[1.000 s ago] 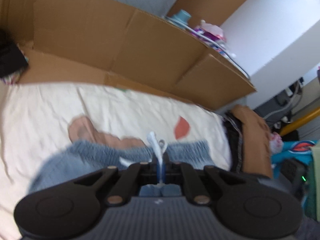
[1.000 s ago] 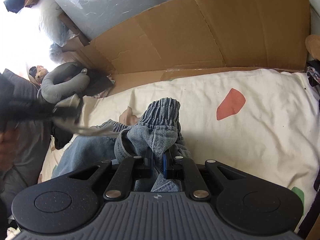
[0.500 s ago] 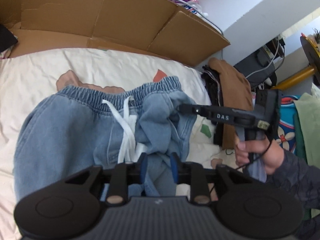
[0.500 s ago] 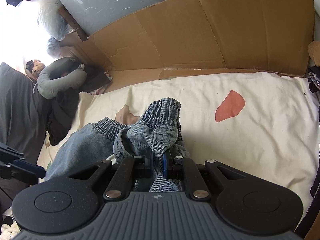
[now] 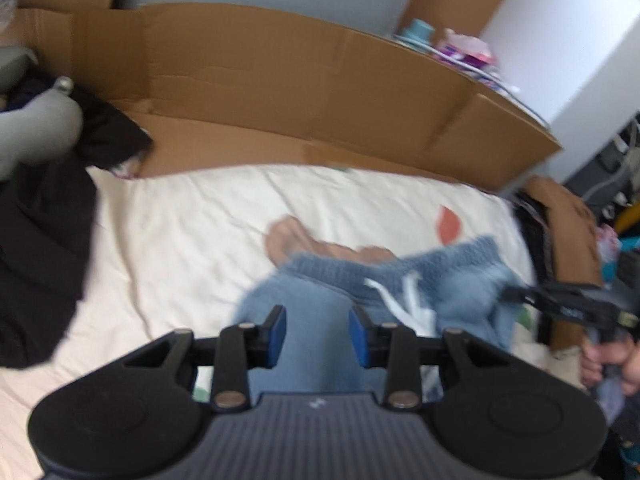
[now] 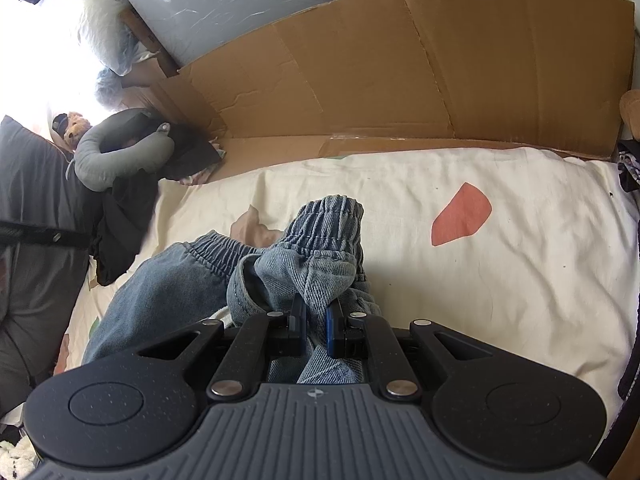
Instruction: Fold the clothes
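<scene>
Light blue jeans (image 5: 320, 300) with an elastic waistband and a white drawstring (image 5: 408, 304) lie on the cream sheet (image 5: 200, 232). My left gripper (image 5: 317, 336) hovers over a leg of the jeans. Its jaws are opening, and its blue pads (image 5: 278, 336) touch nothing; denim only shows behind the gap. My right gripper (image 6: 316, 320) is shut on a bunched fold of the jeans (image 6: 312, 268) near the waistband and holds it raised. In the left wrist view the right gripper (image 5: 516, 294) reaches in from the right, with a hand (image 5: 608, 356) on its grip.
A cardboard wall (image 6: 400, 92) runs along the far side of the bed. A grey neck pillow (image 6: 120, 156) and dark clothes (image 5: 40, 248) lie at the left. A pile with a brown garment (image 5: 568, 224) sits at the right. The sheet (image 6: 500, 280) has a red patch (image 6: 460, 216).
My left gripper has let go of the white drawstring, opened, and moved left over the jeans' leg. The right gripper has kept still with its fold of denim.
</scene>
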A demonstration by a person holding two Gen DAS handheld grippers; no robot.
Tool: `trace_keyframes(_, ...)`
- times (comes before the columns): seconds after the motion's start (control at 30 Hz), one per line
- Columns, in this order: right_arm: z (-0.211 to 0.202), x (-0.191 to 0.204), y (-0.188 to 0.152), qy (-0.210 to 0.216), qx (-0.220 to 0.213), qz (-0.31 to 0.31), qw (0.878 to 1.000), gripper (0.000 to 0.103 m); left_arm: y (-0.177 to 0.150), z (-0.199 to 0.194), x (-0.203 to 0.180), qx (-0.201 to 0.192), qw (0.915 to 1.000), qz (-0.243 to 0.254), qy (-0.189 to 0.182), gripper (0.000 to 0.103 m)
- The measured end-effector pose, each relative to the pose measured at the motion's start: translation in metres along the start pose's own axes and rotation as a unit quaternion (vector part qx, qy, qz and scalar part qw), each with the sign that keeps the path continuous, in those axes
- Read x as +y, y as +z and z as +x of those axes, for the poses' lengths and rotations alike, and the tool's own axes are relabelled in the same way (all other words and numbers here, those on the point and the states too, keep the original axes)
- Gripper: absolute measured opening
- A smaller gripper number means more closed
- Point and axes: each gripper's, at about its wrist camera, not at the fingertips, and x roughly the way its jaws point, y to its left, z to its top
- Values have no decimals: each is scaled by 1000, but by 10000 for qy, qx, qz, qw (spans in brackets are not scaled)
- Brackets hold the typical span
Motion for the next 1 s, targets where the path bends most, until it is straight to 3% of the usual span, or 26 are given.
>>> trace_keyframes(0.3,2,0,-1,-27,44,-52,10000,7,13,76,59,510,9968,-513,335,34)
trace_keyframes(0.57,5,0,-1,-43,97,-97,9999,7,8,120,85,779,9905,-994,537,34)
trace_keyframes(0.7,6,1,-1,-43,117,-117,9999,7,2,124,85,768,9889,-1263,171,35)
trace_keyframes(1.0,9,2,-3,-39,157,-140,9998,7,-5,103,65,453,9918,-1178,-225,36)
